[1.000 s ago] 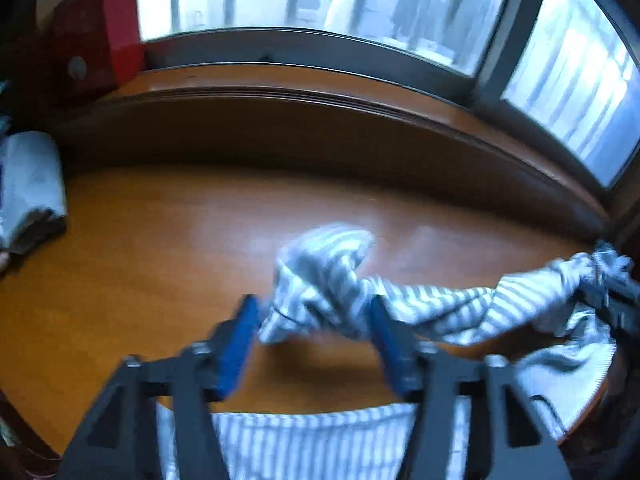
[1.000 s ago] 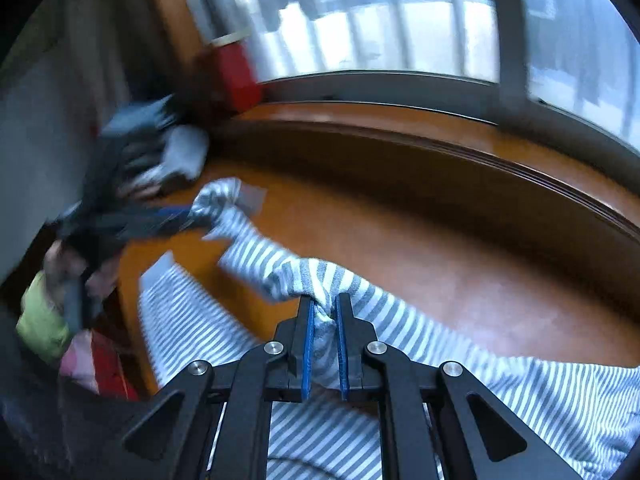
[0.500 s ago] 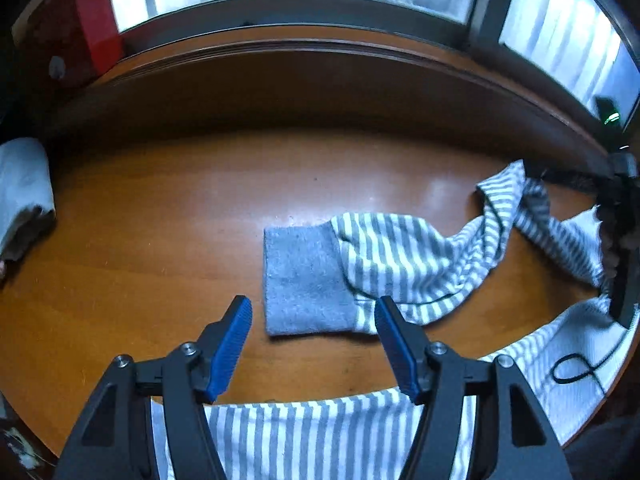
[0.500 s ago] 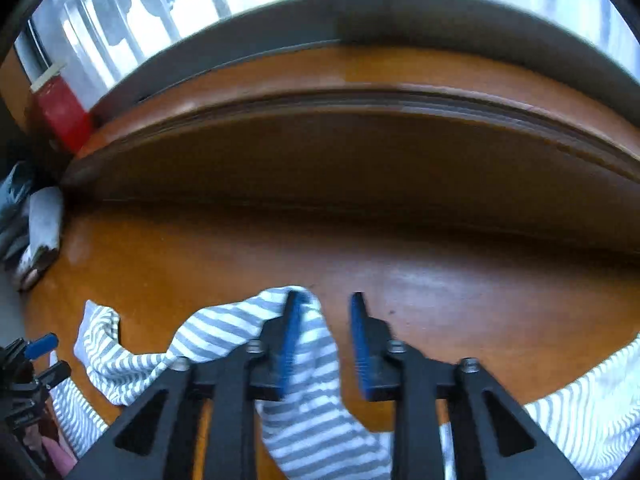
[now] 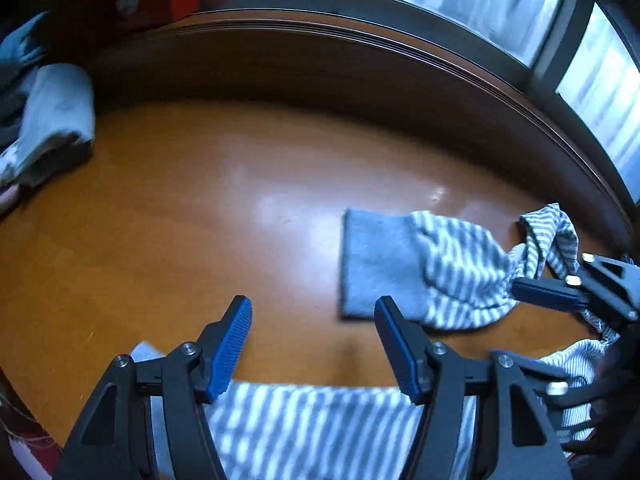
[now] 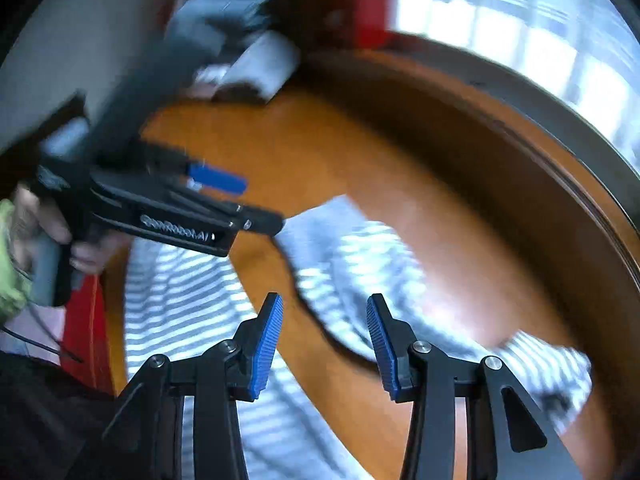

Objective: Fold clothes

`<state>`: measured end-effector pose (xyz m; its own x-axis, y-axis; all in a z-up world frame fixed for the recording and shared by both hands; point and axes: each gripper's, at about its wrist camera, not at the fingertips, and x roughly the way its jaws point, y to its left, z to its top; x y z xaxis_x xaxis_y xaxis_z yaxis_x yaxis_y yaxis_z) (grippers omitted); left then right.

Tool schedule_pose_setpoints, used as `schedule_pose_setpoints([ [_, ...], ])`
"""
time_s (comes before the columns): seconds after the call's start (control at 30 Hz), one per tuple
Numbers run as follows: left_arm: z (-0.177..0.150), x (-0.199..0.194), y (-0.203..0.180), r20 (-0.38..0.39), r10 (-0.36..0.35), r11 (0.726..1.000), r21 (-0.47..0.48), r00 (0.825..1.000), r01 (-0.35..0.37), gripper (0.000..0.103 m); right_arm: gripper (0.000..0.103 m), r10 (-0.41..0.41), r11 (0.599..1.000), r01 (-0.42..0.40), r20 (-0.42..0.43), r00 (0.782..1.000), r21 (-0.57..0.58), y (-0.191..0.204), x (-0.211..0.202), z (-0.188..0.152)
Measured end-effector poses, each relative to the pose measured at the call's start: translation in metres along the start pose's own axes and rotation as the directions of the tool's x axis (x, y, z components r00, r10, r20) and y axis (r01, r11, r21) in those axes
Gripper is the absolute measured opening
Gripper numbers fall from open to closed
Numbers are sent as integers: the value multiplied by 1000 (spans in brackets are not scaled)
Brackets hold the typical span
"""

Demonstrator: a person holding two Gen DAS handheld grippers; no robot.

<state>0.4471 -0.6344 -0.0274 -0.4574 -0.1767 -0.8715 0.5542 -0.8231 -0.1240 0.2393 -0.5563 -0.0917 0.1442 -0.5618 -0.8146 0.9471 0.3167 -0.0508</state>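
Since half a second ago, the right gripper [image 6: 324, 340] has let go of the sleeve [image 5: 432, 272] and swung left; its fingers [image 6: 266, 346] are spread, holding nothing. Left gripper [image 5: 312, 344] fingers are also released, above the worktop [image 5: 200, 220]. Striped shirt [image 5: 312, 424] lies at the near edge, sleeve folded inward.

The glossy wooden table [image 5: 168, 216] bears a striped garment [image 5: 452, 268] and, seemingly, folded cloth [image 5: 52, 120].

Daylight pours in through the window [image 5: 460, 4], glaring off the glossy surface [image 5: 256, 208]. The right wrist view smears with motion blur. Fisheye edges bend and darken.
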Motion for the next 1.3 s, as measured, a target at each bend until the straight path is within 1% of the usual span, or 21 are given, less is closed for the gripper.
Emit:
schedule_pose_setpoints([
  [0.07, -8, -5, 4, 9, 6, 1000, -19, 1000, -6, 62, 44, -40, 998, 39, -23, 999, -42, 7, 15, 6],
  [0.17, -22, -10, 8, 16, 21, 998, -53, 1000, -20, 62, 44, -63, 998, 61, -78, 995, -31, 3, 33, 11],
  [0.3, -35, -14, 5, 20, 55, 997, -61, 998, -53, 62, 43, -37, 999, 37, -105, 994, -3, -5, 43, 13],
  [0.33, -38, -15, 5, 20, 53, 997, -64, 998, -52, 62, 40, -25, 1000, 27, -112, 993, 14, -7, 44, 14],
  [0.37, -42, -17, 5, 20, 51, 996, -70, 998, -50, 62, 33, -10, 999, 13, -118, 993, 30, -10, 44, 16],
  [0.4, -43, -20, 8, 21, 53, 996, -73, 998, -51, 62, 12, -10, 999, 14, -123, 992, 31, -11, 44, 18],
  [0.43, -44, -22, 12, 21, 55, 996, -75, 998, -53, 62, 8, -10, 999, 14, -130, 991, 29, -13, 43, 19],
  [0.5, -48, -27, 20, 27, 73, 995, -75, 997, -71, 62, 7, 68, 996, -59, -134, 989, 71, -16, 33, 27],
  [0.53, -49, -29, 22, 32, 84, 994, -75, 996, -82, 62, 7, 134, 989, -124, -121, 984, 84, -16, 22, 33],
  [0.6, -51, -35, 23, 44, 102, 992, -80, 994, -98, 62, 7, 272, 961, -265, -94, 958, 85, -15, 1, 47],
  [0.67, -52, -45, 32, 54, 106, 990, -98, 993, -100, 62, 7, 388, 921, -386, -53, 920, 52, -14, -20, 64],
  [0.7, -51, -47, 34, 60, 109, 989, -107, 992, -102, 62, 7, 392, 920, -390, -41, 919, 48, -16, -21, 72],
  [0.77, -49, -49, 37, 68, 118, 987, -119, 991, -110, 62, 7, 366, 930, -364, -21, 931, 51, -23, -18, 88],
  [0.83, -48, -49, 38, 72, 124, 985, -129, 990, -115, 62, 12, 229, 971, -227, -27, 973, 81, -35, -4, 94],
  [0.87, -47, -48, 38, 69, 124, 985, -131, 990, -114, 62, 15, 156, 981, -150, -44, 987, 120, -46, 8, 96],
  [0.93, -44, -45, 37, 67, 122, 986, -126, 990, -113, 62, 19, 41, 977, -23, -80, 996, 212, -74, 26, 94],
  [0.97, -43, -45, 34, 70, 120, 987, -116, 990, -112, 62, 19, 34, 961, -14, -67, 997, 275, -90, 26, 88],
  [1.0, -42, -47, 30, 75, 117, 989, -102, 990, -110, 62, 21, 43, 957, -26, -55, 998, 289, -95, 19, 79],
  [1.1, -35, -44, 19, 84, 106, 994, -33, 991, -103, 62, 31, 81, 958, -70, -28, 996, 279, -97, -6, 52],
  [1.2, -29, -36, 13, 69, 105, 994, 16, 992, -107, 62, 41, 118, 980, -107, -57, 991, 168, -76, -28, 21],
  [1.3, -26, -27, 13, 36, 103, 994, 16, 994, -104, 62, 43, 116, 993, -114, -109, 987, 30, -48, -37, 8],
])
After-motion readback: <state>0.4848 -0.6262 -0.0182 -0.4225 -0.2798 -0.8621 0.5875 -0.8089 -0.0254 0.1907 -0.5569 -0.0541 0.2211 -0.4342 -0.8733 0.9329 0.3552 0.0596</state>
